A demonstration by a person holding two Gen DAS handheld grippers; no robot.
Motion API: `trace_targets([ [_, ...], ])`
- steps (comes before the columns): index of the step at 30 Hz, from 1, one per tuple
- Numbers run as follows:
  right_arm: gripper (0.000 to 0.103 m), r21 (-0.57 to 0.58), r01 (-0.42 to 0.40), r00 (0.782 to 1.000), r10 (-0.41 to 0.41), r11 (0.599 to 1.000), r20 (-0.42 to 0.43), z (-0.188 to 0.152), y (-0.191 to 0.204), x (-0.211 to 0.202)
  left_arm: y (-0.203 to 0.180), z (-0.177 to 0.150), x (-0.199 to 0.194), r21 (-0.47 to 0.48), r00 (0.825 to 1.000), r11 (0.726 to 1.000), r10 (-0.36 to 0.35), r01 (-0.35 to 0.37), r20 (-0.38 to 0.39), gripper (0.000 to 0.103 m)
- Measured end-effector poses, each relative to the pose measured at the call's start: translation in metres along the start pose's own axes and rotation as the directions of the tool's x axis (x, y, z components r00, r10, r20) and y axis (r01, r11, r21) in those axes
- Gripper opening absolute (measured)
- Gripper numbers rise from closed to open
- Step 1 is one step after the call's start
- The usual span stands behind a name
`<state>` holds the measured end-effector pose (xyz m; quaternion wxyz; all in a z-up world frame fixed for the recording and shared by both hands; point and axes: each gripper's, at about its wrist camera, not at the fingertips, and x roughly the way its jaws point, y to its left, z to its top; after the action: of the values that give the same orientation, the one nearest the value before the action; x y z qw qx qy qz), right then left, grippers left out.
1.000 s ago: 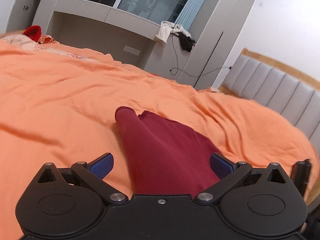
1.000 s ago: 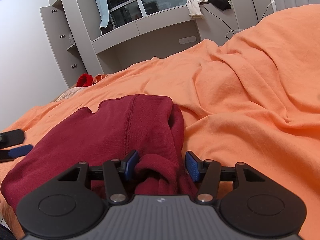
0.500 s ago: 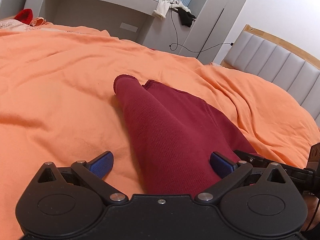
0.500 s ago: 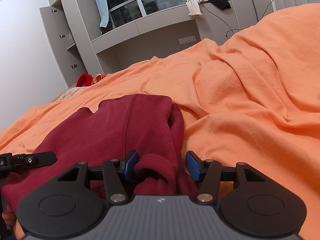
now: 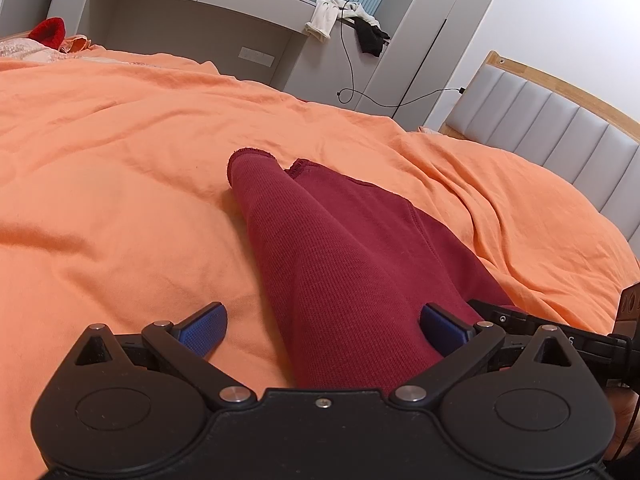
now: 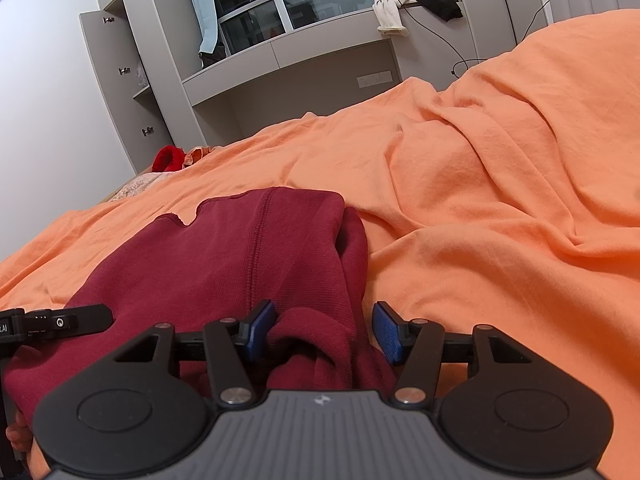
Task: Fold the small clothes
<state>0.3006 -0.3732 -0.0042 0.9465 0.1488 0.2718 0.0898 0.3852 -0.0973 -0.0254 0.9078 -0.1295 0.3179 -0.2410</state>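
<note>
I am looking across a bed covered in an orange sheet [image 5: 120, 168], with grey cupboards and a window at the far wall and a padded headboard [image 5: 552, 128] off to one side. The dark red garment [image 5: 344, 264] lies on the sheet right in front of me, stretched away from both tools, its far end showing a cuff or leg opening.

My left gripper [image 5: 322, 322] has its jaws spread wide; the cloth runs between them but the left pad sits clear on the sheet, so I am not pinching anything there. My right gripper [image 6: 320, 332] stands about half open, with a bunched lump of the garment [image 6: 256, 264] between the pads. The left pad touches the cloth, yet a gap shows at the right pad, so I judge it loose, not gripped.

As for progress, the garment looks doubled lengthwise, with one layer lying over another along a seam, so I would say one fold is made. The near end is rumpled, and at least one crosswise fold remains.
</note>
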Motion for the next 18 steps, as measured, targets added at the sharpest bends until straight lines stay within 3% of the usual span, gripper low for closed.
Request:
trace_targets([
  [18, 0.062, 0.01, 0.001, 1.0, -0.001, 1.0, 0.001, -0.001, -0.0009, 0.0037, -0.0074, -0.0016, -0.0019, 0.015, 0.999, 0.998, 0.053, -0.053, -0.006, 0.103],
])
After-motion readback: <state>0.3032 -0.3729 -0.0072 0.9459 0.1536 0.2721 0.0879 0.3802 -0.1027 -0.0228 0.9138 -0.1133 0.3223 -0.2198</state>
